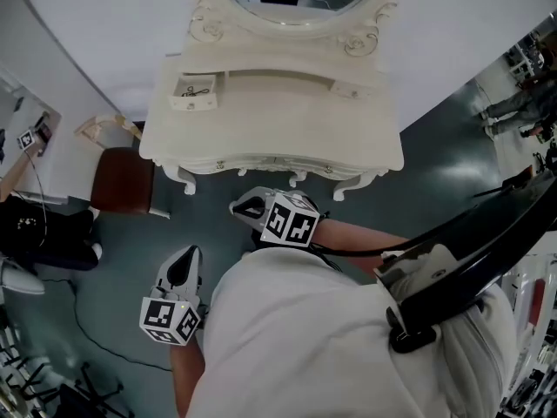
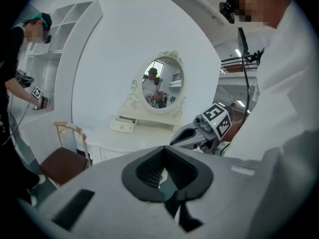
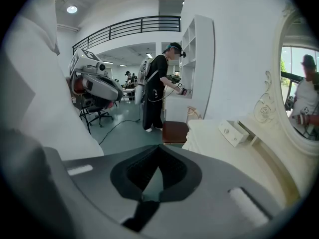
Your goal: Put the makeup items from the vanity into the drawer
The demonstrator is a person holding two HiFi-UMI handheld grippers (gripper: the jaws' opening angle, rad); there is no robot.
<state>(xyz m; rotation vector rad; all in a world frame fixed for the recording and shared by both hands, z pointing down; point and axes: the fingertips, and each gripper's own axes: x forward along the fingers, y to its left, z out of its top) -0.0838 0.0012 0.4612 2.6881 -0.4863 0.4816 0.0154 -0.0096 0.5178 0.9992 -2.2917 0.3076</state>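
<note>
Well back from the vanity (image 1: 278, 162), left gripper (image 1: 188, 254) and right gripper (image 1: 237, 207) both have fingers closed on nothing, the worktop (image 1: 278, 116) looks bare, something small and dark sits in the open drawer (image 1: 193, 101), so I'd step closer and open up before reaching.

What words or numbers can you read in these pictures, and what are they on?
None: no words, numbers or brand names can be read anywhere.
The left cube on the left hand-held gripper and the right cube on the right hand-held gripper show only black-and-white square patterns, not letters.
The small tag at the far left shows a similar pattern.
</note>
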